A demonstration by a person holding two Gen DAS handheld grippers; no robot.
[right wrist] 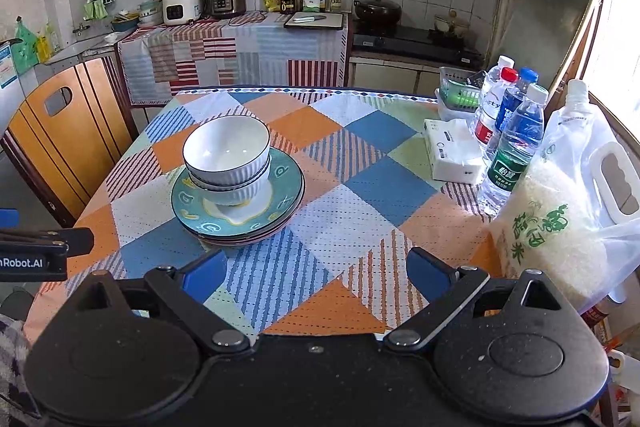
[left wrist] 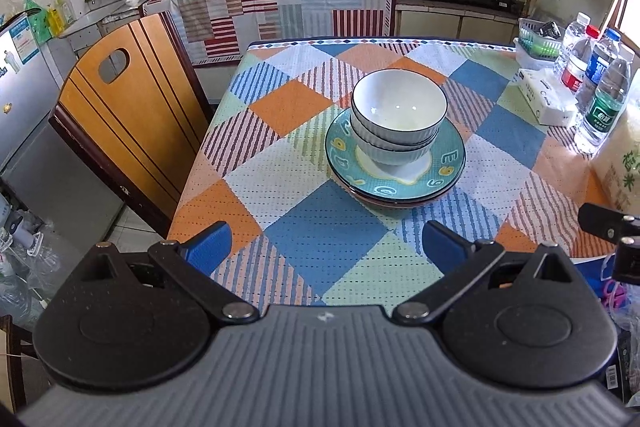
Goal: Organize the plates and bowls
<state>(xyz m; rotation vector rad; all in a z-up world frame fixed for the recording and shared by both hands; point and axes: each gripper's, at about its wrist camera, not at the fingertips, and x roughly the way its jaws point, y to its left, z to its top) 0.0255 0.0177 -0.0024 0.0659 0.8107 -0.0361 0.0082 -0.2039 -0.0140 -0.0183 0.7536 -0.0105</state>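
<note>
Left wrist cam first: my left gripper (left wrist: 326,247) has its jaws spread wide with nothing between them, hovering over the near edge of the counter (left wrist: 280,163). Straight ahead of the jaws, well clear of them, sits the stack of bowls (left wrist: 398,119), nested and empty on top. I count maybe three, but only the top one shows its inside. They rest on the plates (left wrist: 452,163), a teal one with letters on top and at least one more under it, just rims peeking out, so I can't tell how many. Far right of the jaws there's a basket (left wrist: 538,41) with some dark stuff in it I can't make out, plus water bottles (left wrist: 602,107), partly cut off. A bit of the other gripper pokes in at the right edge.

Right wrist cam: right gripper (right wrist: 314,273) has its jaws apart too, holding nothing. Here the bowls and plates sit ahead and left of the jaws. Just right of the jaws is a rice bag (right wrist: 548,227), grains visible through the plastic, its lower part hidden behind the gripper body.
</note>
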